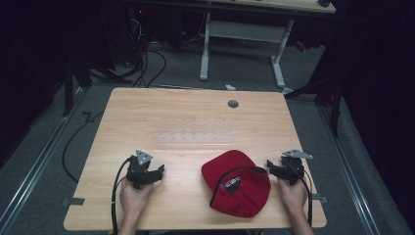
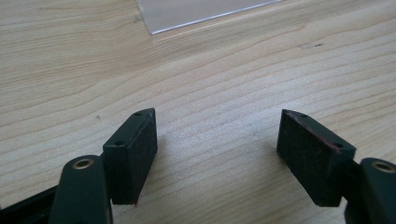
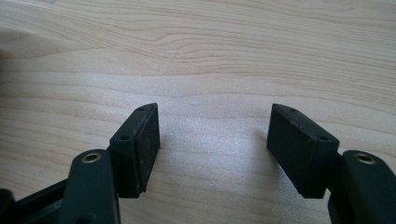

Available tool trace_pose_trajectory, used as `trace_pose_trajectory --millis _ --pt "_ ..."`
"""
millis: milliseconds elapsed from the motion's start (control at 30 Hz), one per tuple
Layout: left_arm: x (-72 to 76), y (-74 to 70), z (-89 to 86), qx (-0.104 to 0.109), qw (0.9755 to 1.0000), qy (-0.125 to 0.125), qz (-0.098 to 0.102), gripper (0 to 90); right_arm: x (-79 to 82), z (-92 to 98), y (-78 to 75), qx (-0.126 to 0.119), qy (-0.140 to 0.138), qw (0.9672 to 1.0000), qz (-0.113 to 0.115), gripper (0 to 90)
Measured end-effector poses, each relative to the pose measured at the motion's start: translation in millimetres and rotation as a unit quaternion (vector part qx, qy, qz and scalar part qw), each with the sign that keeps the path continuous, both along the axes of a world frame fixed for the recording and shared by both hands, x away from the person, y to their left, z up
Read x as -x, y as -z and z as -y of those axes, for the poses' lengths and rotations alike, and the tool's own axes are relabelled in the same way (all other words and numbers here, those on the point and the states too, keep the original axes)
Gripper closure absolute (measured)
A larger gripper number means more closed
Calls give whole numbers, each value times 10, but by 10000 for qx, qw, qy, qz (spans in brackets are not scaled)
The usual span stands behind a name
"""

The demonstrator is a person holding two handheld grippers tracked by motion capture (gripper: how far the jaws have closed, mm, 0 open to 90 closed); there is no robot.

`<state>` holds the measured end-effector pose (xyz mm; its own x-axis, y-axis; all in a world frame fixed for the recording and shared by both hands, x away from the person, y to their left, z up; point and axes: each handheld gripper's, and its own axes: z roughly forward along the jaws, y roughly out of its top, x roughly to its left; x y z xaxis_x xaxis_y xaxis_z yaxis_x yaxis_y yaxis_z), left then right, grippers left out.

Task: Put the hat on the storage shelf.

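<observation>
Lab or recording room, dimly lit.
Light wooden table [image 1: 195, 117] with a grey cable grommet [image 1: 233, 104] under one pool of light; grey carpet floor [image 1: 44, 196]; black cables [image 1: 147, 66] trailing toward equipment in the dark rear; white-legged desk [image 1: 242, 34] behind; dark stands and drapes [image 1: 381, 98] at both sides.
</observation>
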<state>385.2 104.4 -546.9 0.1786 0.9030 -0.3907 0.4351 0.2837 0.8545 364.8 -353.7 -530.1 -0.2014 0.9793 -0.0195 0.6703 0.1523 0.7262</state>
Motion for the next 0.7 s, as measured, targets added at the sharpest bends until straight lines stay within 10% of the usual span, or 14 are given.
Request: trace_pose_trajectory --millis 700 --pt "-8 0 2 15 10000 -31 -6 282 13 -11 2 -25 -63 10000 -26 322"
